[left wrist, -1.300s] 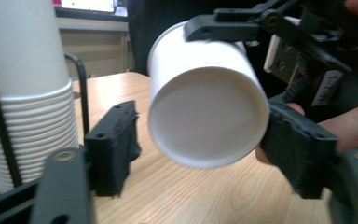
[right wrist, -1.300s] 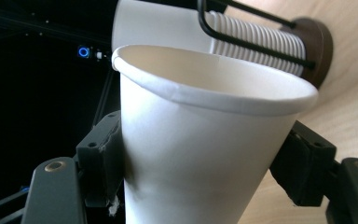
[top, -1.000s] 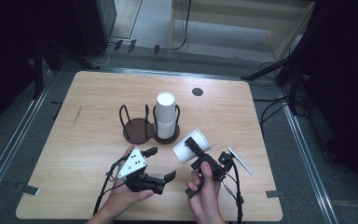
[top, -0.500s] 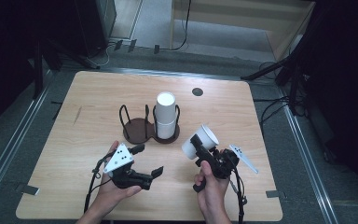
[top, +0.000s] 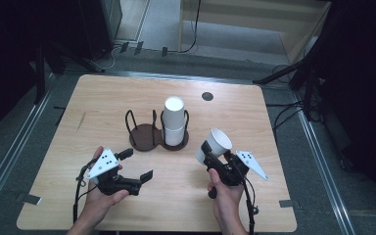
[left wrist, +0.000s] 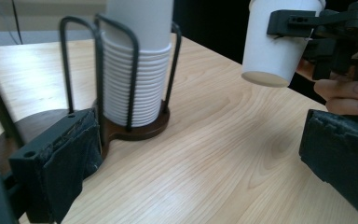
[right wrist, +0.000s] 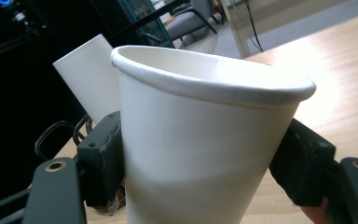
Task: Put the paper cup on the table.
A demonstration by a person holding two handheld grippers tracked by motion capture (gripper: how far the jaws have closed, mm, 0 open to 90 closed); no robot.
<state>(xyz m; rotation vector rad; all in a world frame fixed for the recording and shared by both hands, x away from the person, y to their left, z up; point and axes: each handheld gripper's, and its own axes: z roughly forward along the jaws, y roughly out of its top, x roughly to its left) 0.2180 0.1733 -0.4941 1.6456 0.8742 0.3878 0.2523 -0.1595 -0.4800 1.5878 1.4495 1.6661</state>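
The wooden surface (top: 127, 103) carries a dark wire holder (top: 147, 132) with two round bases; the right base holds the stack of paper cups (top: 174, 120), the left base is bare.

Since a second ago the right hand-held gripper (top: 214, 152) has turned the single paper cup (top: 214, 144) more upright; earlier it lay tilted toward the stack with its mouth facing away, now the mouth looks up and the cup hangs above the surface, to the right of the holder and well apart from the stack. The right gripper view shows the two jaws pressed on both sides of the cup wall below the rim (right wrist: 205, 88), so this gripper is clamped on the cup; the left gripper view shows the cup's bottom (left wrist: 265, 78) clear of the wood.

The left hand-held gripper (top: 134, 166) has drawn back from the holder toward the person's side of the surface; its jaws stand wide apart with nothing between them, and its pads (left wrist: 70, 163) frame the holder's base from a distance.

I judge that the cup is freed from the stack and the separating step is done; the left one is no longer needed to steady the holder. Probably the next step is to set the cup down, perhaps on the bare base, though the pictures cannot confirm this.
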